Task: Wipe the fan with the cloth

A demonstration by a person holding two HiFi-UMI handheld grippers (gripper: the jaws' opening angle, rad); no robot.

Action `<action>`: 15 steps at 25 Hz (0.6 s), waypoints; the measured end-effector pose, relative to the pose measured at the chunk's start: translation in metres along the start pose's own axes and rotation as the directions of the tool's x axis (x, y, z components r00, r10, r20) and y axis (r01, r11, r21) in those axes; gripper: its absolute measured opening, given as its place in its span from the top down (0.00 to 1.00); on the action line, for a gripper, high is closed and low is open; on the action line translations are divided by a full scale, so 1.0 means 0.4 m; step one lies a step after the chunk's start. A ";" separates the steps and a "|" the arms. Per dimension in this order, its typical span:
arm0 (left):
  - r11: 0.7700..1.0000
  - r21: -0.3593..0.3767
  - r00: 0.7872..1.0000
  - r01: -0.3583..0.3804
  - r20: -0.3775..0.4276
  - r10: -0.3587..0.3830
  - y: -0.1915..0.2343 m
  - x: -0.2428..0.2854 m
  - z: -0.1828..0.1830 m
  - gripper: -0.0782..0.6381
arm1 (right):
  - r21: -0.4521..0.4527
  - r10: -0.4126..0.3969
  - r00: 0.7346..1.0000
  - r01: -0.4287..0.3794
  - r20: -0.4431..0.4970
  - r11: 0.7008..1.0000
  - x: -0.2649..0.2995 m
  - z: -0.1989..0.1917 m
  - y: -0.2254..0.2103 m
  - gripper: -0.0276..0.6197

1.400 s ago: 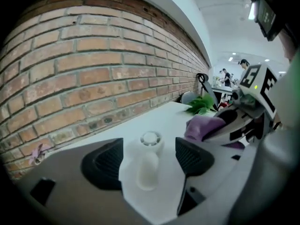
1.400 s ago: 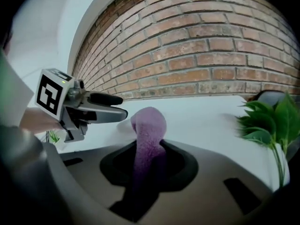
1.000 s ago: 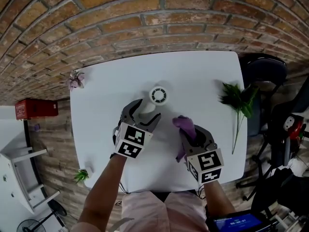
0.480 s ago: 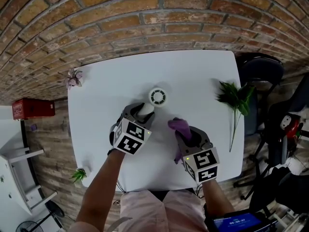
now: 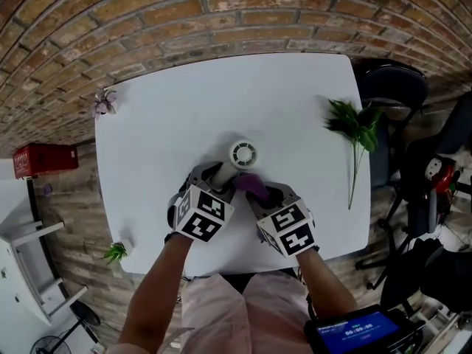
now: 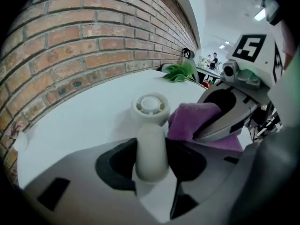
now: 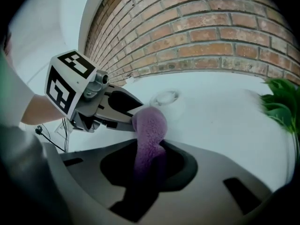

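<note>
Nearest the person, the left tongs (image 5: pixel 214 176) are clamped on the handle of the white fan (image 5: pixel 243 154), on the surface (image 5: pixel 177 109). Beside them, the right tongs (image 5: pixel 259 192) pinch the purple cloth (image 5: pixel 251 183), its tip just beside the fan's round head. A brick wall (image 5: pixel 184 17) stands beyond.

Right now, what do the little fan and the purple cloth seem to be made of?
The fan looks like moulded plastic, cream-white and smooth with a soft sheen; its round head has crisp, even spokes. The cloth looks like microfibre or a similar pile fabric, purple and matte: its surface is fuzzy and it folds softly.
</note>
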State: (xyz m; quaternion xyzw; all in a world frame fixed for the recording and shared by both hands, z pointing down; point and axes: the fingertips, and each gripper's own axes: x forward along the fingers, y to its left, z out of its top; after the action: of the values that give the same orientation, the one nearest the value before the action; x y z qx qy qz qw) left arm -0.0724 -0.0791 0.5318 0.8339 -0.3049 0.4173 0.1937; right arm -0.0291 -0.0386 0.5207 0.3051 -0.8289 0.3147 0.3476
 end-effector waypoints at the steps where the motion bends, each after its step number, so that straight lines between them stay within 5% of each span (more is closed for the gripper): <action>1: 1.000 0.004 1.000 -0.001 -0.001 0.001 -0.001 0.001 0.000 0.62 | 0.003 -0.003 1.000 0.003 -0.005 1.000 0.005 0.001 -0.003 0.82; 15: 1.000 -0.024 1.000 0.008 0.007 -0.008 -0.013 -0.019 -0.027 0.62 | 0.113 -0.061 0.998 0.061 -0.009 0.992 0.022 0.024 -0.037 0.83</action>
State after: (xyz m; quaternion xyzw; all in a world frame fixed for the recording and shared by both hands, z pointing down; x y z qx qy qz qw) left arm -0.0786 -0.0664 0.5317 0.8342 -0.3073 0.4097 0.2044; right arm -0.0272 -0.0572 0.5267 0.3486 -0.7991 0.3511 0.3416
